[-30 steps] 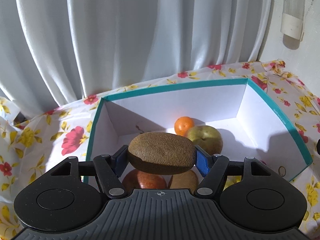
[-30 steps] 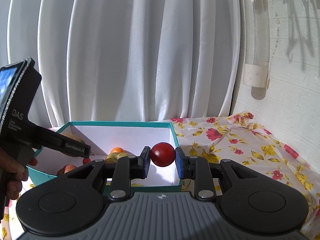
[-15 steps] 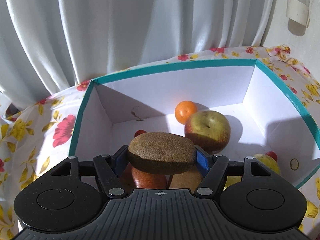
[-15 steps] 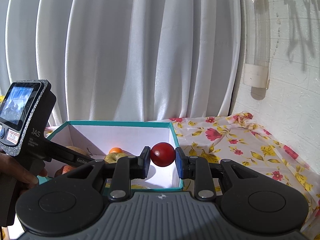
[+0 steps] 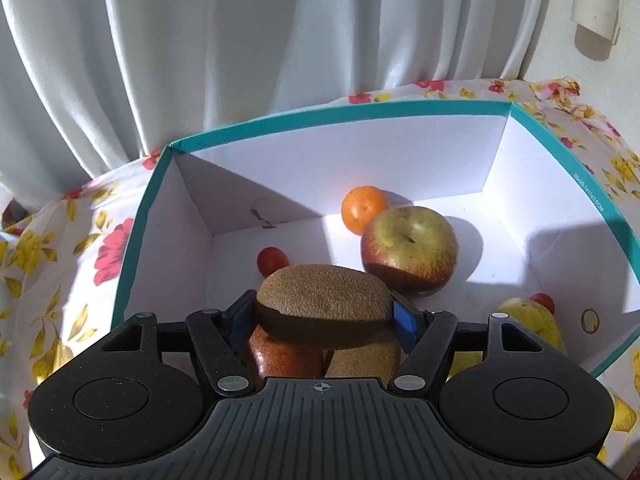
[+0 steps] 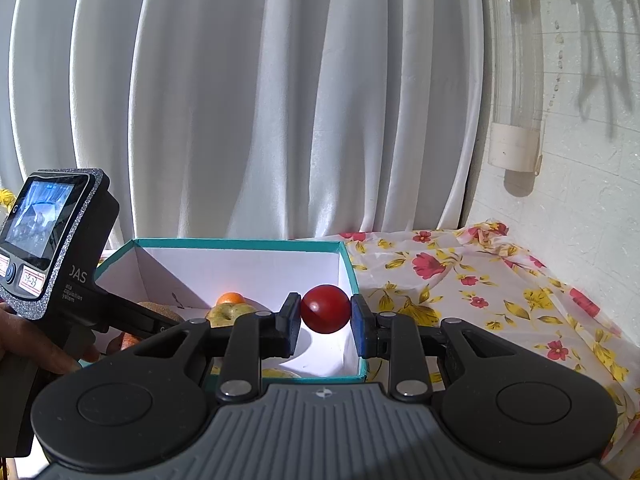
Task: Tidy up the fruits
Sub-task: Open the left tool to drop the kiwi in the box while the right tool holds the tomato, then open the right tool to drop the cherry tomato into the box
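The left gripper (image 5: 324,314) clamps a kiwi (image 5: 323,306) low over the teal-rimmed box (image 5: 340,114); the right gripper (image 6: 326,316) pinches a cherry tomato (image 6: 325,309) above its near wall — placing step; next, release gently onto a free spot.

This looks like a room in a home. Long white curtains (image 6: 280,100) hang in folds across the whole back, with daylight glowing through them. The bench wears a thin floral cloth (image 6: 480,280) printed with red and yellow flowers (the sort spread over a household table), creased and bunched at the far corner. To the right stands a white-painted wall (image 6: 592,200) with a faint brick pattern, and a clear plastic tube (image 6: 516,60) in a white holder is fixed to it. A teal-edged cardboard box (image 5: 340,114) holds loose fruit (image 5: 408,248).
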The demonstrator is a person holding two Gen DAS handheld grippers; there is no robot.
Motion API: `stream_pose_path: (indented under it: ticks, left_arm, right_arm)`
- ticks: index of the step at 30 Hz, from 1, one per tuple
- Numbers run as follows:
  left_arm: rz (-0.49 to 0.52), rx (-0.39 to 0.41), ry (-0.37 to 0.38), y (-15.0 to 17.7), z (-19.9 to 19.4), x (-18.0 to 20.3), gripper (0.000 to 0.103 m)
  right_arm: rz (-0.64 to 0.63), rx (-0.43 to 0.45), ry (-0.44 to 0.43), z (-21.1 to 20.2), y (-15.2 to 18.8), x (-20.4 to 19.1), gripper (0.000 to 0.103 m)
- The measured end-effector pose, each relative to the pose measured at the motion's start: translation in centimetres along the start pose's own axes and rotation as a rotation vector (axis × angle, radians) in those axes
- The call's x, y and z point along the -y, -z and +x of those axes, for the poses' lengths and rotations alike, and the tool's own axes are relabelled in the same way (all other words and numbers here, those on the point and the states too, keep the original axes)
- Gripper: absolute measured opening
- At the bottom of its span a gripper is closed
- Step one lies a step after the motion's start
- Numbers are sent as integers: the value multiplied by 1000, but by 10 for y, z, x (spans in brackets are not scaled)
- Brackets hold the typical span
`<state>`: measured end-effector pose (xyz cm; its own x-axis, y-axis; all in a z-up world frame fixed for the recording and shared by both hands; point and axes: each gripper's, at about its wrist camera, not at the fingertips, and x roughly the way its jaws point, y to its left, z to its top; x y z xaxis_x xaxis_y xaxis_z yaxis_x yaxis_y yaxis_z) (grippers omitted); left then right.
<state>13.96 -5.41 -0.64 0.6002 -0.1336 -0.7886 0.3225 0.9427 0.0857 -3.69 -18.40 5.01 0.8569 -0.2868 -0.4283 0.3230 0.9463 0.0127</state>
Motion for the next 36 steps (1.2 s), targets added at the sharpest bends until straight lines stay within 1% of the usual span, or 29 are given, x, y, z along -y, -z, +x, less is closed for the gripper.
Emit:
stream_pose_path:
  ticks: [10, 12, 14, 15, 19, 20, 25, 30, 34, 36]
  left_arm:
    - [1, -5, -1, -1, -1, 0, 75]
    - [-3, 8, 1, -2, -5, 0, 86]
    - [5, 26, -14, -1, -10, 0, 89]
    - [3, 31, -14, -2, -12, -1, 94]
    - [-18, 34, -12, -3, -26, -4, 98]
    - [-26, 31, -12, -3, -30, -5, 101]
    - [-43, 40, -20, 1, -55, -7, 103]
    - [-40, 61, -35, 8, -75, -11, 103]
    - [-56, 73, -67, 15, -85, -20, 103]
    - [-72, 63, -81, 20, -87, -25, 103]
  right_arm:
    - [-2, 1, -5, 3, 0, 1, 26]
    - [-1, 1, -6, 4, 0, 1, 26]
    - [-1, 0, -4, 4, 0, 1, 26]
    - [-1, 0, -5, 5, 0, 1, 26]
    - [-2, 2, -5, 5, 0, 0, 26]
    - [-2, 3, -6, 5, 0, 0, 26]
    - [-4, 9, -6, 5, -1, 1, 26]
    - [-8, 5, -8, 8, -1, 0, 26]
    - [-23, -15, -14, 13, 1, -2, 26]
    - [-29, -38, -22, 19, 4, -4, 26]
